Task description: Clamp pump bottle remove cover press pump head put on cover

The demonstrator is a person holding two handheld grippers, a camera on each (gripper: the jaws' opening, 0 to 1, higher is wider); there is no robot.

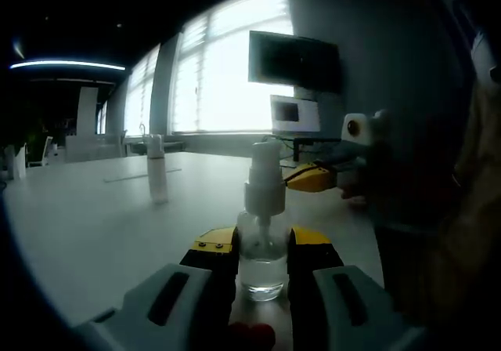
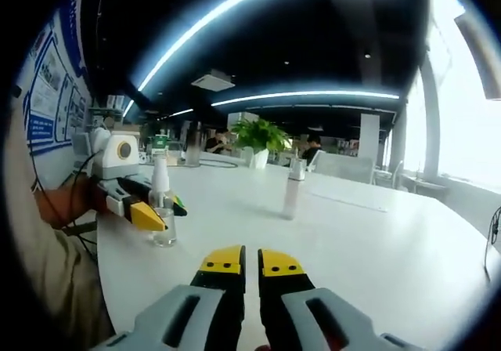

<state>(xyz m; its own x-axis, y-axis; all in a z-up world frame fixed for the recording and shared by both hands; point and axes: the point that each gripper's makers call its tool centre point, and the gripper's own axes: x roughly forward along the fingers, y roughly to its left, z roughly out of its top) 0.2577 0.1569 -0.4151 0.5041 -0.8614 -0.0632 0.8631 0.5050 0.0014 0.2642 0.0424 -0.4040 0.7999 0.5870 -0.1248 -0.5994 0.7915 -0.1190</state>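
Observation:
A clear pump bottle [image 1: 262, 266] with a white pump head [image 1: 264, 180] stands upright on the white table [image 1: 94, 226]. My left gripper [image 1: 262, 249] is shut on the bottle's body. The pump head is bare. The translucent cover [image 1: 156, 175] stands alone on the table farther back to the left. My right gripper [image 1: 311, 179] hovers just right of the pump head, apart from it. In the right gripper view, the right gripper [image 2: 251, 263] is shut with nothing in it. The left gripper [image 2: 155, 212] holds the bottle [image 2: 163, 227] at the left, and the cover [image 2: 291, 197] stands mid-table.
A person's sleeve [image 1: 470, 210] fills the right side. A dark monitor [image 1: 293, 61] hangs by bright windows. A potted plant [image 2: 258, 138], a small container [image 2: 297, 168] and seated people are at the table's far end.

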